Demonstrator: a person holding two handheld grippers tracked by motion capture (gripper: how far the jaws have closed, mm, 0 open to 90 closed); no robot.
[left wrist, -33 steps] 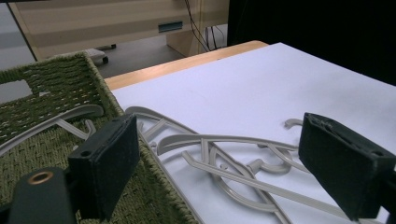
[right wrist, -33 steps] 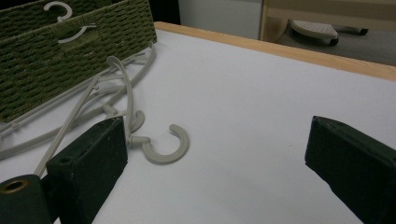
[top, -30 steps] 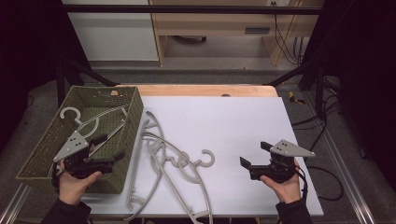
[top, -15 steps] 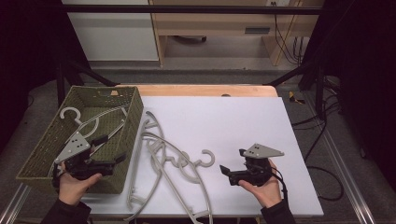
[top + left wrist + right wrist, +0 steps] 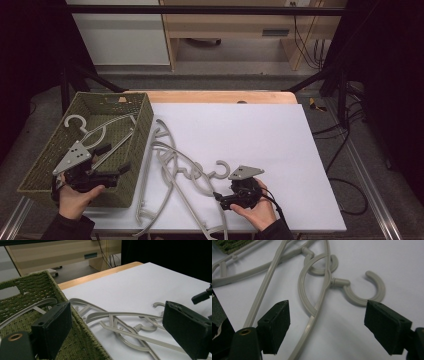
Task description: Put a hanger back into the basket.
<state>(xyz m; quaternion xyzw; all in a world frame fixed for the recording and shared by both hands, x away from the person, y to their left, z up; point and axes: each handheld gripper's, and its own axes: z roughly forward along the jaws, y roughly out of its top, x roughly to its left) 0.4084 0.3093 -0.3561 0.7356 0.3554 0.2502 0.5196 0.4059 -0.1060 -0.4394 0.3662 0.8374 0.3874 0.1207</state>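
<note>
A white sheet (image 5: pixel 260 150) covers my wooden table (image 5: pixel 215 96); a pale cabinet (image 5: pixel 120 35) stands behind. Grey plastic hangers (image 5: pixel 175 175) sprawl beside the green woven basket (image 5: pixel 127 150). My right gripper (image 5: pixel 223 199) gapes over them, and my left gripper (image 5: pixel 117 162) is spread above the basket.

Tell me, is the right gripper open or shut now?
Open. The right gripper has its jaws spread wide, either side of a grey hanger lying on the white table.

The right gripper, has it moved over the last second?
Yes. The right gripper has slid left across the white table, away from its right edge, toward the grey hangers, jaws open.
</note>
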